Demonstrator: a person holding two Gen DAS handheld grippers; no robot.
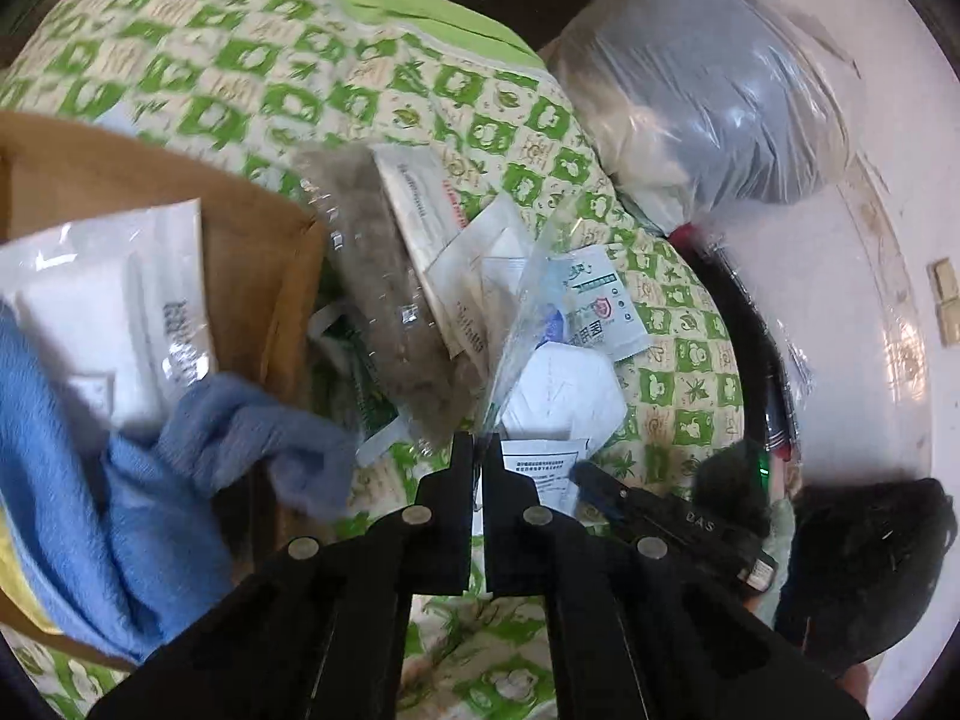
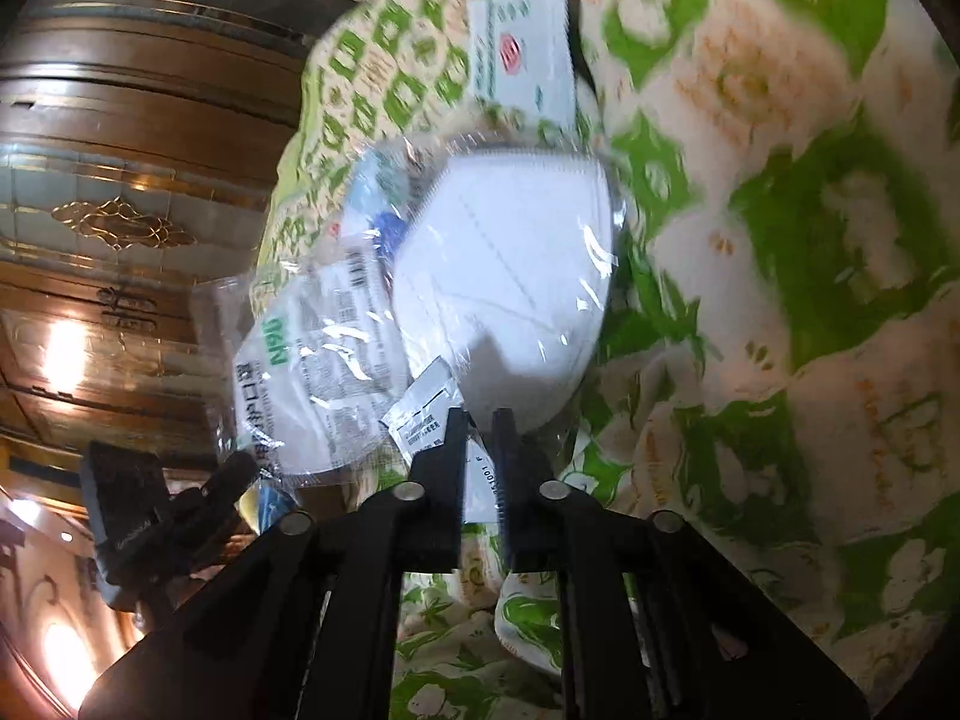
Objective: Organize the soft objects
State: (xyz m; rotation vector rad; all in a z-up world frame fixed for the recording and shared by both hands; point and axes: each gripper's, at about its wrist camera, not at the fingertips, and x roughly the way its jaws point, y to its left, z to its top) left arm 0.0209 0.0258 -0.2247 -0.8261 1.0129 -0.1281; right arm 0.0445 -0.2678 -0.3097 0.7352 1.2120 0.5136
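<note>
My left gripper [image 1: 478, 447] pinches the edge of a clear plastic bag [image 1: 516, 324] of mask packets over the green-patterned bedspread [image 1: 252, 42]. My right gripper [image 2: 480, 420] pinches the same bag beside a white mask [image 2: 510, 276]. The cardboard box [image 1: 264, 240] holds a blue towel [image 1: 78, 450] and a white packet [image 1: 108, 306].
</note>
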